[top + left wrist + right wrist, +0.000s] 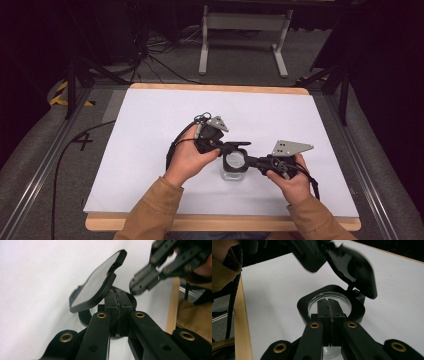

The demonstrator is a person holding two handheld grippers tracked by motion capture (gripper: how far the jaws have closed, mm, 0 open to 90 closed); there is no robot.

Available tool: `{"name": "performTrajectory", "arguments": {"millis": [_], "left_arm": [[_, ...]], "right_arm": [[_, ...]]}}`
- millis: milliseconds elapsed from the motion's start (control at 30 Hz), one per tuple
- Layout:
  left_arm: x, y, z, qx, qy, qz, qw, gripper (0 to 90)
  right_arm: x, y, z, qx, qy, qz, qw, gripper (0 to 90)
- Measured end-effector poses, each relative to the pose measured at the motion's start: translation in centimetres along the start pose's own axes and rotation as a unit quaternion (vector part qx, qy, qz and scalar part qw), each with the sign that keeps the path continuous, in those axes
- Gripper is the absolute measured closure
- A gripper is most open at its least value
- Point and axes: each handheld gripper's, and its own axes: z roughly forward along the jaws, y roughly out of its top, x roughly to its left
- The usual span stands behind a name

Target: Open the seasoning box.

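Observation:
A small clear jar [234, 172] with a black square collar [305, 305] stands on the white mat near the front middle. Its hinged black flip lid [96, 283] [357, 267] is tilted up and open. My left gripper [231, 146] [117, 293] is shut, its tips against the lid's lower edge, with nothing visible between the jaws. My right gripper [250, 161] [328, 302] is also shut and reaches from the right over the collar's near rim and the jar's open mouth. In the left gripper view the right gripper [136, 286] hangs close by at the upper right.
The white mat [150, 130] covers a wooden table [220, 223] whose edge runs along the front. Beyond the table are a grey floor, cables [160, 55] and a white stand [245, 22]. Metal rails [45, 165] flank both sides.

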Motion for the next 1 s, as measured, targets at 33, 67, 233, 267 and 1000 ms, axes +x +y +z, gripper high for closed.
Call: {"name": "performTrajectory", "arguments": {"millis": [33,67,233,267,1000], "left_arm": [[0.0,0.0,0.0,0.0,0.0,0.0,1.0,89.1],[0.2,0.1,-0.1,-0.009,0.0,-0.005,0.9999,88.4],[0.9,0.1,-0.2,-0.047,0.002,-0.017,0.9988,88.8],[1.1,0.2,-0.3,-0.052,0.002,-0.019,0.9984,88.8],[3.7,-0.1,0.1,-0.13,0.034,-0.05,0.9897,88.0]], "right_arm": [[0.0,0.0,0.0,0.0,0.0,0.0,1.0,89.8],[0.0,-0.3,0.1,0.006,0.0,0.003,1.0,89.8],[0.1,-0.6,0.2,0.01,0.0,0.005,0.9999,89.9],[0.1,-0.6,0.1,0.012,-0.001,0.005,0.9999,89.8],[0.5,-1.4,0.1,-0.003,-0.013,-0.007,0.9999,90.0]]}}
